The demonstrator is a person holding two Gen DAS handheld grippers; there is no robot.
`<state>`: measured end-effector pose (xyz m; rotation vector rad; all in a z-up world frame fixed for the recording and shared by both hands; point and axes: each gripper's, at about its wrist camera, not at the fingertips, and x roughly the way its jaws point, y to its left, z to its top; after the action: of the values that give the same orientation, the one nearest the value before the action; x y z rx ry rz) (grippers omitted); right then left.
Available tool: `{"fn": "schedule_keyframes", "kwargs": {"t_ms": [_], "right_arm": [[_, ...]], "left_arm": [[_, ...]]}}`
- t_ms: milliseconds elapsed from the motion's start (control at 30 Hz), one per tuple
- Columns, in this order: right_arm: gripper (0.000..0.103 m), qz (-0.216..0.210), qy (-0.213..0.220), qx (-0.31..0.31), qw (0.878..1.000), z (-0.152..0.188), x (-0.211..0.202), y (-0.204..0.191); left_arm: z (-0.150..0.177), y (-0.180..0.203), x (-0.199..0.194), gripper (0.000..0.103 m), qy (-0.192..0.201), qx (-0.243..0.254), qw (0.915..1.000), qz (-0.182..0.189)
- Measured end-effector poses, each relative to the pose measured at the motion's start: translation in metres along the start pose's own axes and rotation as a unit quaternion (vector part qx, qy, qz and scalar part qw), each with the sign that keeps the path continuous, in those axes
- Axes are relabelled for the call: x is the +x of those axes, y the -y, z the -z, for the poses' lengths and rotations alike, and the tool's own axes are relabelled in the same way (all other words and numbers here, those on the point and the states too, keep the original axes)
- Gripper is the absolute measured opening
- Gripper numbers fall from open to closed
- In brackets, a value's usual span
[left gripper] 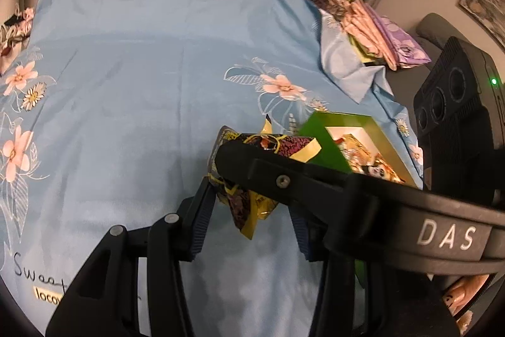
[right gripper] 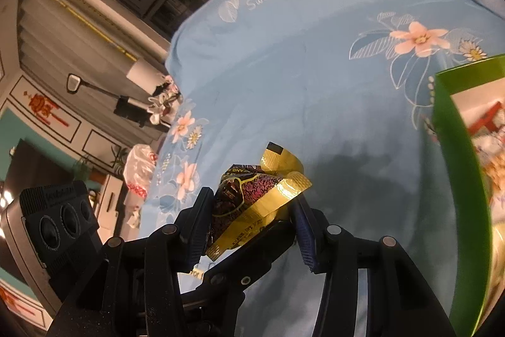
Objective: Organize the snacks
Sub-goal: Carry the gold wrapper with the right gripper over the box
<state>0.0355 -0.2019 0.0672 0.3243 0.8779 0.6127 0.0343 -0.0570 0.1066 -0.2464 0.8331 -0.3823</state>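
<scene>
Nearest the lens in the left wrist view: the right gripper's black finger [left gripper: 315, 176] crosses the frame, with "DAS" in white letters on its body. Beneath it, the left gripper [left gripper: 249, 204] pinches a crumpled snack packet [left gripper: 243, 207], gold-edged with dark purple print; only the left pad's contact is visible, the right pad is hidden behind the crossing finger. In the right wrist view, the right gripper [right gripper: 252, 207] has both pads pressed on a second snack packet [right gripper: 252, 198] of the same kind; small print on its gold edge is too blurred to read. Both packets are held above the blue floral bedsheet [left gripper: 142, 78], which reads "Sweet" in script; the next word is illegible and a yellow label at the lower left is cut off. A green box [left gripper: 341, 141], open and holding snacks, sits just right of the packets. Folded fabrics [left gripper: 375, 30] lie at the far right corner.
</scene>
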Motion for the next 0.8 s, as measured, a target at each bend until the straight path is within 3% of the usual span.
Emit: {"fn": "schedule_keyframes", "kwargs": {"t_ms": [400,800], "right_arm": [[0.051,-0.005,0.047,-0.039,0.998,0.028,-0.059,-0.031],[0.052,-0.005,0.083,-0.042,0.996,0.031,-0.11,-0.016]], "left_arm": [[0.021,0.043,-0.045,0.046,0.045,0.038,0.9983,0.004],[0.019,0.095,-0.049,0.046,0.058,0.075,0.9954,0.015]]}}
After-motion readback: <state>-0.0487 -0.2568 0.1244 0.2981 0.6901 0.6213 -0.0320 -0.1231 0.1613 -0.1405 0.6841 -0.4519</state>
